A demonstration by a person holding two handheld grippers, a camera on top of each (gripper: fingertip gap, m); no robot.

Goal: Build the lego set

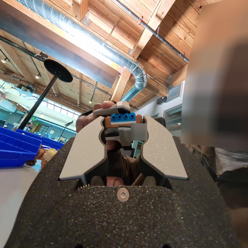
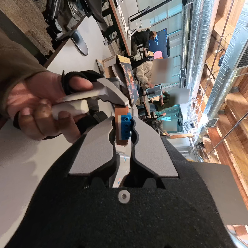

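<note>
A small lego assembly is held in the air: a blue brick [image 1: 122,118] with side holes sits on a brown plate [image 1: 108,121], with white between them. My left gripper [image 1: 123,121] is shut on the plate's two ends. A grey finger of my right gripper [image 1: 120,107] lies over the blue brick from above. In the right wrist view my right gripper [image 2: 122,123] is shut across the blue brick [image 2: 126,126] and the brown plate [image 2: 120,111]. The left gripper's fingers [image 2: 107,92] clamp the plate's far end, with a gloved hand behind them.
Blue bins [image 1: 17,145] stand at the left on the white table [image 1: 13,187], with tan figure pieces [image 1: 48,154] beside them. A lego box [image 2: 128,79] lies farther off. Several people sit at desks behind. The holder's body is close on the right. The tips of both grippers are at nearly the same place.
</note>
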